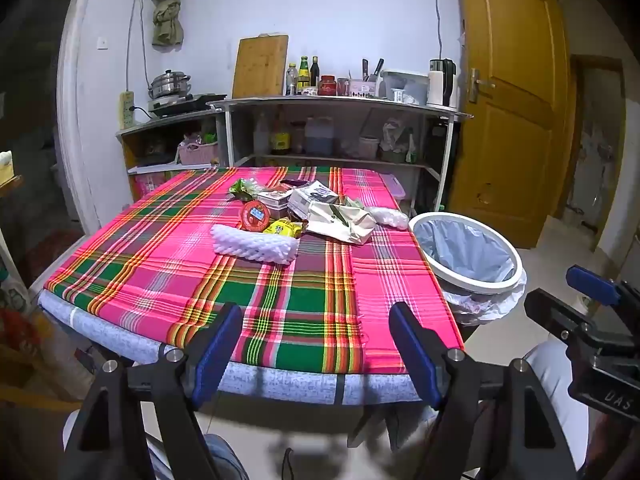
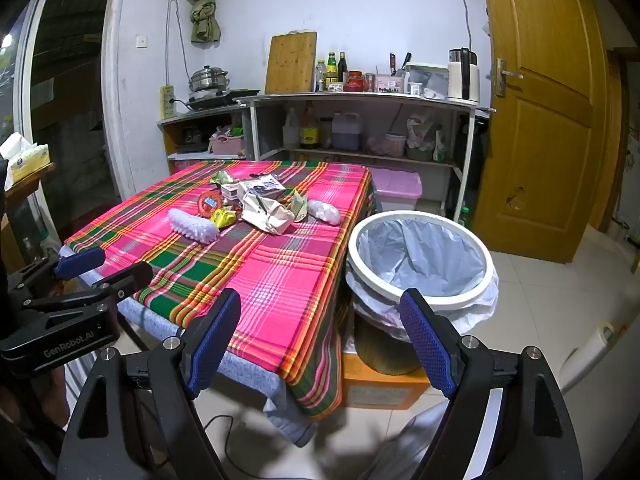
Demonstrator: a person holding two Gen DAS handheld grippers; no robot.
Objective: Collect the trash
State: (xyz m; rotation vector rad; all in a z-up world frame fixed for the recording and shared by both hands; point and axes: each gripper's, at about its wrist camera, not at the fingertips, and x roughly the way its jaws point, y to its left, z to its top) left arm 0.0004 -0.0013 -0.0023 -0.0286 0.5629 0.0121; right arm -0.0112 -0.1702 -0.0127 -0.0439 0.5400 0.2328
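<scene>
A pile of trash lies mid-table on the pink plaid cloth (image 1: 280, 296): a white foam net sleeve (image 1: 255, 243), a red round lid (image 1: 253, 215), a yellow wrapper (image 1: 285, 227), a crumpled paper bag (image 1: 342, 222), a small carton (image 1: 311, 197) and a second white foam piece (image 1: 386, 216). A white bin with a pale liner (image 1: 466, 254) stands at the table's right side. My left gripper (image 1: 316, 344) is open and empty over the near table edge. My right gripper (image 2: 324, 332) is open and empty, between the table corner and the bin (image 2: 420, 258). The foam sleeve (image 2: 193, 228) and paper bag (image 2: 268, 214) also show in the right wrist view.
A kitchen shelf unit (image 1: 340, 104) with bottles, a kettle and a cutting board stands behind the table. A yellow wooden door (image 1: 508, 100) is at the right. A pink lidded box (image 2: 396, 190) sits on the floor beyond the bin. A tissue box (image 2: 26, 156) is at the far left.
</scene>
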